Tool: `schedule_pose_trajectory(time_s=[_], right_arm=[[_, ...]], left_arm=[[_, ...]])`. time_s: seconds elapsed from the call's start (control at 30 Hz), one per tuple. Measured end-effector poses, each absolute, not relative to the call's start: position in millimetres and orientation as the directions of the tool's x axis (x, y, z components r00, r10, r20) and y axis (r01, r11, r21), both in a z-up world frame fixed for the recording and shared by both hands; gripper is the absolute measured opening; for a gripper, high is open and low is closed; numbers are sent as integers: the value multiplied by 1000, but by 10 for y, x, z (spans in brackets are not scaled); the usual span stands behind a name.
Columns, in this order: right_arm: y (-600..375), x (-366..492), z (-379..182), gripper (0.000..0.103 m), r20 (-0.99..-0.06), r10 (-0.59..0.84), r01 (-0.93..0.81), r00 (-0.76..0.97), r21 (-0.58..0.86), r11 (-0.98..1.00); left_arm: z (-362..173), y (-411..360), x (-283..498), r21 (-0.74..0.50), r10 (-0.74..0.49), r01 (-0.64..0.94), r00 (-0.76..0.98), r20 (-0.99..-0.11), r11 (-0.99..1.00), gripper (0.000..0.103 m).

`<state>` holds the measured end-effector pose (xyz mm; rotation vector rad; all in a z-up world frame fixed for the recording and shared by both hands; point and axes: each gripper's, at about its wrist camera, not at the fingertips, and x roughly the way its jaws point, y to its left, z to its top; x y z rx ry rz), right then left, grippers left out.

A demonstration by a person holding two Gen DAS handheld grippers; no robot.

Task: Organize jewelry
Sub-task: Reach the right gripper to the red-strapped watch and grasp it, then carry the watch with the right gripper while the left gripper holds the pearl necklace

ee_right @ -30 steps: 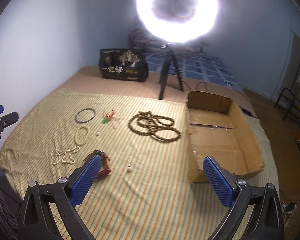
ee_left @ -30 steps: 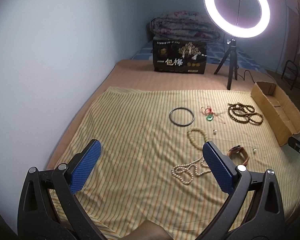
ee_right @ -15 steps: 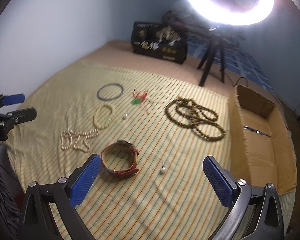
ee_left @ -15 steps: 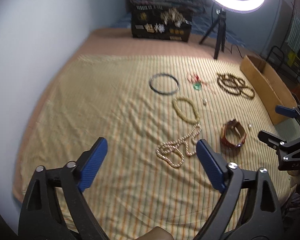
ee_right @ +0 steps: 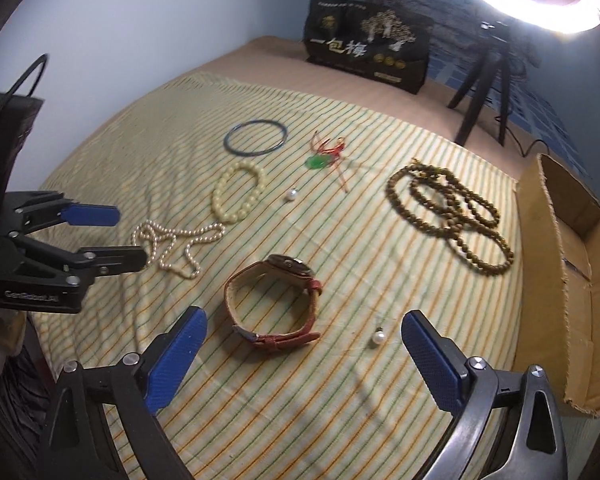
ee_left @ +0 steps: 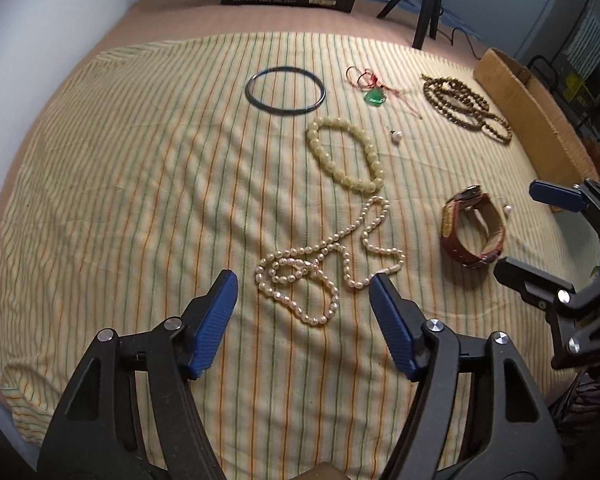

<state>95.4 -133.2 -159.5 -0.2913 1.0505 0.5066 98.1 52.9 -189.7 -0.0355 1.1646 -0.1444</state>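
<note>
A striped yellow cloth covered the bed, its near edge falling away below both claws, with bare tan bedding showing beyond its far edge. The left gripper hovered just above the cloth near its front edge, jaws spread wide and holding nothing; the tangled pearl necklace lay between and just ahead of its blue pads, the right pad close to one loop. The right gripper was likewise wide open and empty, with the red-strapped watch standing on edge just ahead between its fingers, and a single pearl drop beside its right pad. Farther in, a pale bead bracelet touched the necklace's far end, and another loose pearl sat just right of it. Beyond those lay a dark bangle and a green pendant on red cord, with coiled brown prayer beads toward the right edge of the cloth. An open cardboard box ran along that right edge. At the back stood a black printed box against the pale blue wall, and a tripod carrying a lit ring light.
</note>
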Motion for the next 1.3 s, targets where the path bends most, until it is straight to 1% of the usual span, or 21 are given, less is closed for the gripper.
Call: schedule_pose_trajectory(time_s=[0.13, 0.2, 0.23, 0.27, 0.33, 0.4, 0.47, 0.5, 0.57, 0.63, 0.67, 0.7, 0.73, 0.77, 0.8, 0.83, 1.0, 1.3], right_arm=[[-1285, 958, -1628, 99, -884, 257, -542, 390, 5, 840], [-1262, 974, -1656, 99, -887, 251, -547, 386, -1, 837], [-1255, 982, -1667, 99, -889, 248, -548, 386, -4, 836], [-1247, 990, -1681, 98, -890, 245, -550, 384, -7, 835], [-1233, 1007, -1709, 98, -894, 240, -553, 380, -11, 833], [-1210, 1024, -1741, 97, -897, 236, -556, 374, -14, 831], [-1190, 1035, -1776, 95, -900, 230, -562, 369, -19, 827], [-1176, 1039, -1793, 94, -902, 226, -565, 367, -23, 825], [-1151, 1046, -1831, 92, -906, 217, -570, 363, -32, 821], [-1124, 1051, -1879, 86, -911, 203, -577, 358, -45, 816], [-1118, 1056, -1897, 80, -913, 201, -579, 355, -45, 814], [-1118, 1060, -1907, 76, -914, 209, -583, 348, -36, 812], [-1119, 1060, -1908, 75, -913, 218, -585, 344, -27, 810], [-1119, 1055, -1904, 73, -912, 222, -587, 346, -26, 809], [-1117, 1048, -1893, 65, -909, 230, -592, 347, -22, 806], [-1113, 1040, -1887, 61, -908, 233, -593, 348, -21, 805], [-1158, 1047, -1860, 60, -906, 250, -576, 343, 7, 817], [-1338, 1105, -1618, 59, -875, 286, -516, 391, 50, 855]], left_arm=[[-2027, 536, 1060, -100, -123, 82, 363, -924, 992, 63], [-2061, 516, 1094, -91, -116, 85, 366, -923, 992, 63], [-2071, 503, 1101, -82, -110, 89, 372, -922, 993, 61], [-2073, 495, 1106, -73, -102, 90, 374, -922, 993, 56], [-2080, 478, 1120, -60, -91, 93, 381, -920, 994, 53], [-2076, 479, 1119, -59, -93, 98, 387, -917, 993, 47], [-2072, 480, 1123, -61, -94, 96, 391, -916, 993, 36], [-2069, 486, 1125, -65, -96, 93, 392, -915, 994, 32], [-2068, 491, 1148, -76, -104, 87, 391, -914, 993, 17], [-2056, 522, 1145, -92, -115, 77, 389, -914, 993, 12], [-2051, 535, 1147, -102, -123, 74, 388, -914, 992, 8], [-2044, 545, 1143, -109, -128, 71, 387, -913, 991, 7], [-2032, 554, 1142, -115, -133, 68, 388, -912, 991, 6], [-2022, 552, 1145, -119, -135, 66, 390, -911, 991, 6], [-2009, 559, 1135, -124, -139, 64, 392, -910, 990, 6], [-1988, 563, 1131, -130, -144, 64, 396, -907, 990, 6], [-1839, 568, 1098, -148, -160, 61, 428, -889, 987, 6], [-1374, 426, 895, -85, -127, 101, 553, -824, 991, 6]])
